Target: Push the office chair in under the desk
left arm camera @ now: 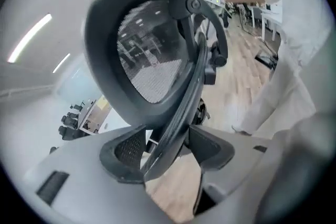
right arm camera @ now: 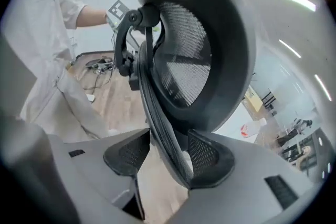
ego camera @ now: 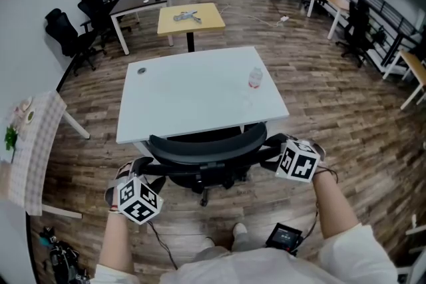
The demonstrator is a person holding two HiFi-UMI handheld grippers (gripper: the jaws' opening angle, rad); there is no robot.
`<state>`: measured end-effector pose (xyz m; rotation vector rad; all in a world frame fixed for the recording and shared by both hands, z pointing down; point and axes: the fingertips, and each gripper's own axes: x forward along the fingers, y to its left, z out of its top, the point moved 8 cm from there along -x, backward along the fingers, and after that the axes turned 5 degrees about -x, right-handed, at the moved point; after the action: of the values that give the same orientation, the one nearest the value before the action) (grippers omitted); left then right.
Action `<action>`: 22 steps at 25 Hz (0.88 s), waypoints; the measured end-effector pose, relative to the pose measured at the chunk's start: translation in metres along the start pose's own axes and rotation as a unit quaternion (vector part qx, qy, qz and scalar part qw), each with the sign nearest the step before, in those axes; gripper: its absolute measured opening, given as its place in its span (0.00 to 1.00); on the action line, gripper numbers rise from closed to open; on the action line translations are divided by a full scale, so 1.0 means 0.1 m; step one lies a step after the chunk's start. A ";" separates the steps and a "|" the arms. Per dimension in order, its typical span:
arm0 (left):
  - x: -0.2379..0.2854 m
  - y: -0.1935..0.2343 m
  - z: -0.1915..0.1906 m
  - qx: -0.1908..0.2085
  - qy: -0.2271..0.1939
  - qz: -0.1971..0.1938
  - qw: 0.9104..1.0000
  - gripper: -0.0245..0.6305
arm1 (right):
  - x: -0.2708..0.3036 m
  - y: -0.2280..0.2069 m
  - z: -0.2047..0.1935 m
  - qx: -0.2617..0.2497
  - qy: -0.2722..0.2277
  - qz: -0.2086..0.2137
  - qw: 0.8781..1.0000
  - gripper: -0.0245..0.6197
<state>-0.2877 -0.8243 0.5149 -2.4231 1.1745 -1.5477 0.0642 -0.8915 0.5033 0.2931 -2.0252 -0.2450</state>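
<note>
On my left, the left gripper (left arm camera: pixel 165 152) has its jaws spread wide, and the edge of the office chair (ego camera: pixel 200 148) runs between the pads unclamped. Centre view: the backrest sits right at the near edge of the desk (ego camera: pixel 193 100), seat tucked beneath, so I judge the push all but done. Any last nudge should go level and even from both sides, gently, because a bottle (ego camera: pixel 255 78) stands on that top. Over on the right, the right gripper (right arm camera: pixel 168 157) is likewise wide open around the backrest edge, floor showing past one pad. Hard to call: whether either pad brushes the frame. Seat, wheels and armrest clearance are hidden under the desk.
</note>
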 end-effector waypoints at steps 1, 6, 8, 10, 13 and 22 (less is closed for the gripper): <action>-0.06 -0.02 0.04 -0.024 -0.025 0.005 0.999 0.43 | -0.05 0.01 0.04 0.017 -0.028 -0.004 0.999 0.41; -0.35 -0.11 0.30 -0.139 -0.163 0.039 0.976 0.31 | -0.23 0.12 0.29 0.099 -0.174 -0.031 0.979 0.40; -0.41 -0.16 0.38 -0.174 -0.202 0.042 0.963 0.21 | -0.25 0.20 0.34 0.115 -0.209 -0.040 0.970 0.37; -0.41 -0.23 0.44 -0.197 -0.228 0.038 0.953 0.17 | -0.25 0.29 0.36 0.121 -0.231 -0.046 0.964 0.32; -0.39 -0.36 0.48 -0.210 -0.245 0.028 0.946 0.12 | -0.27 0.41 0.40 0.133 -0.261 -0.054 0.955 0.23; -0.50 -0.60 0.55 -0.252 -0.318 -0.002 0.914 0.04 | -0.53 0.62 0.45 0.213 -0.377 -0.059 0.899 0.13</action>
<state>-0.2208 -0.7699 0.4731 -2.8668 1.5179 -0.3663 0.0414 -0.8142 0.4569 0.6757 -2.8358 0.0346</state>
